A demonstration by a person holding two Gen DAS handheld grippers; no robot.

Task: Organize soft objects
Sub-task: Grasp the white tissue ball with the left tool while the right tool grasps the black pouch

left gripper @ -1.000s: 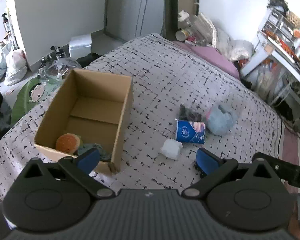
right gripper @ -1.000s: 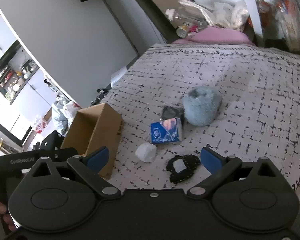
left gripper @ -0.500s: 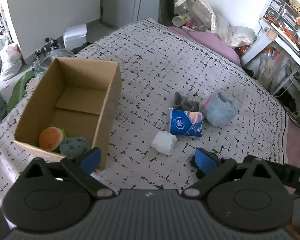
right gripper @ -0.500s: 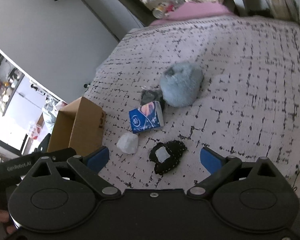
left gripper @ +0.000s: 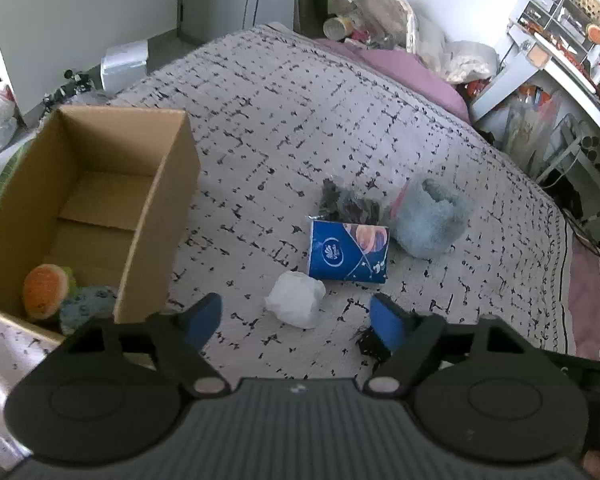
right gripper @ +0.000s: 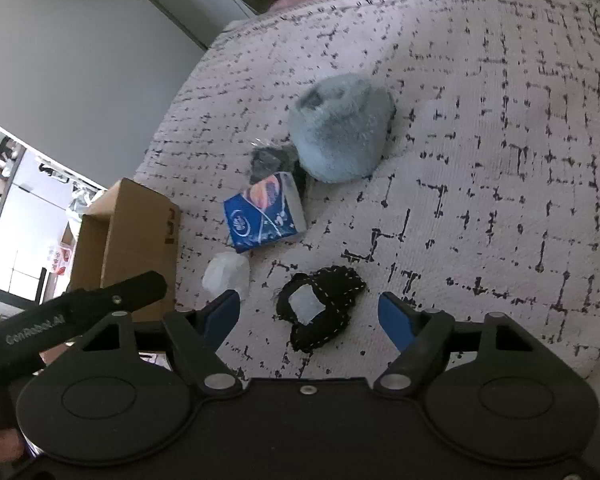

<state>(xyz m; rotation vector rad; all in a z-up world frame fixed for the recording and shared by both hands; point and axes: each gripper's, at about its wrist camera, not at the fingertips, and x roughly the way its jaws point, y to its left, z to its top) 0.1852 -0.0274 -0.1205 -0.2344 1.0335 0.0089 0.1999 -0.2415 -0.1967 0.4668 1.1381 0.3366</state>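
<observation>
Nearest to me, my left gripper [left gripper: 296, 318] has just been narrowing its jaws, yet they stand apart, with a crumpled white wad [left gripper: 296, 298] between the blue pads and neither pad touching it. My right gripper [right gripper: 310, 318] has likewise been closing and is also apart, framing a black stitched pouch [right gripper: 320, 312] with a pale patch on its top; it lies flat on the bedspread [right gripper: 480, 140] and I see no contact there either. The left tool's black body crosses the lower left of my right view, in front of the cardboard box [left gripper: 100, 184].

That box sits just left of the wad, open-topped, its near corner holding an orange plush [left gripper: 46, 290] and a bluish knitted piece [left gripper: 88, 306] side by side.

Beyond the wad lies a blue tissue pack [left gripper: 348, 250], flat and nearly touching it. Behind the pack is a dark crinkled bundle [left gripper: 350, 202], and at its right edge a fluffy pale-blue plush [left gripper: 430, 220], rounded with a hollow on top.

Farther off, a pink pillow [left gripper: 412, 70] and cluttered white shelves [left gripper: 560, 24] line the wall.
</observation>
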